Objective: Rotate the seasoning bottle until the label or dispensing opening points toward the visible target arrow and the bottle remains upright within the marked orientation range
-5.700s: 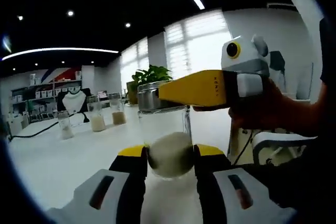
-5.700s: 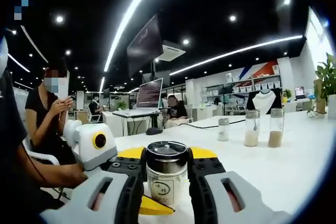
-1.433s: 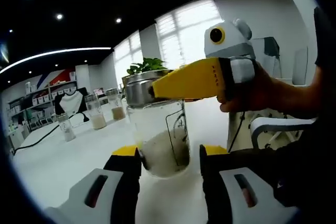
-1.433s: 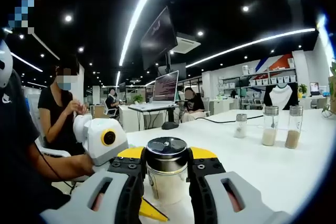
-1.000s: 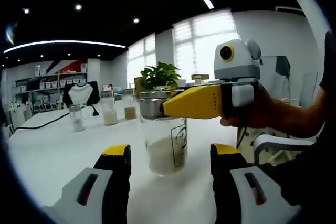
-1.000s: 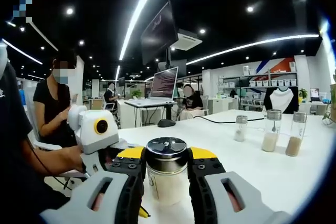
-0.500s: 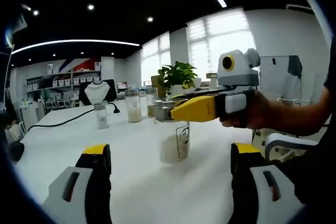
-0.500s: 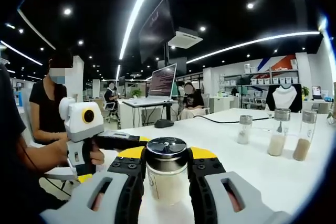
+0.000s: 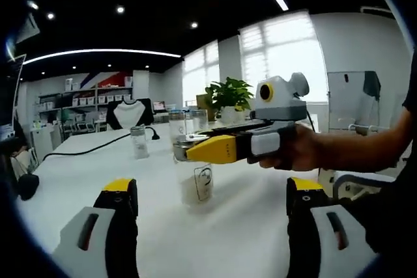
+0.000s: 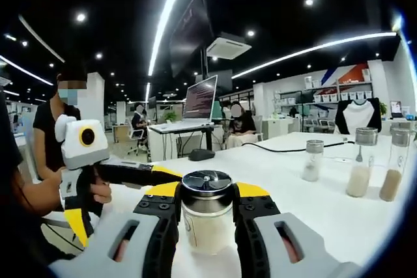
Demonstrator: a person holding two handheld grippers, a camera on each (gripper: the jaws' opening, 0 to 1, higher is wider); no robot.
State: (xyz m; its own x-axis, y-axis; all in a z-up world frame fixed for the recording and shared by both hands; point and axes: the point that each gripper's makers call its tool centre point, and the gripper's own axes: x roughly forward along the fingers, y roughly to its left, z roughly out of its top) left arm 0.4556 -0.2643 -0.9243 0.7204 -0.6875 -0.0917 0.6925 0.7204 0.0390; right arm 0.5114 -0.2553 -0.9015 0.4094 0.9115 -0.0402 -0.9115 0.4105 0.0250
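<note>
The right claw is pinching the upright seasoning bottle just under its metal cap. The left claw is sitting spread wide, the bottle's label facing it, print too small to read.

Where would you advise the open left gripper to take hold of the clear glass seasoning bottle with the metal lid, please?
On the lower glass body of the clear glass seasoning bottle with the metal lid, coming in level from the side. The right gripper is shut around the lid and upper part, so only the straight-walled body below is free. The bottle stands upright on the white table, and the left gripper is already wide open.
</note>
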